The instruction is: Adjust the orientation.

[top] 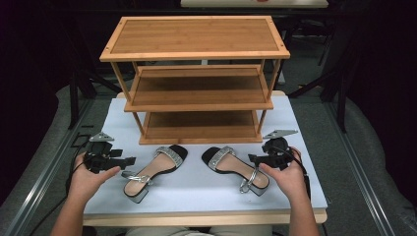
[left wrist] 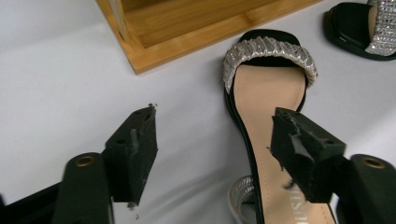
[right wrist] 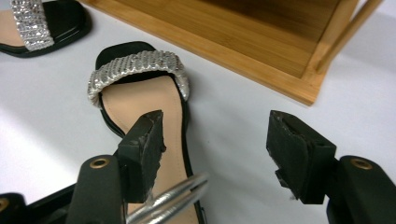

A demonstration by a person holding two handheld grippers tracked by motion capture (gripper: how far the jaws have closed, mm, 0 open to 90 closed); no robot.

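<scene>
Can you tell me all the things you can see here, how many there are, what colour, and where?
left sandal: one, black with a tan insole and silver sparkly strap, on the white table in front of the rack, left of its twin.
right sandal: one, same colours, on the table beside the first, apart from it.
shoe rack: one, light brown wood, three shelves, all bare, at the back of the table.
table: one, white top.
left hand-held gripper: one, black, jaws open, beside the left sandal, holding nothing.
right hand-held gripper: one, black, jaws open, over the right sandal's outer edge, not gripping it.
hands: two, one holding each gripper at the near edge.
</scene>
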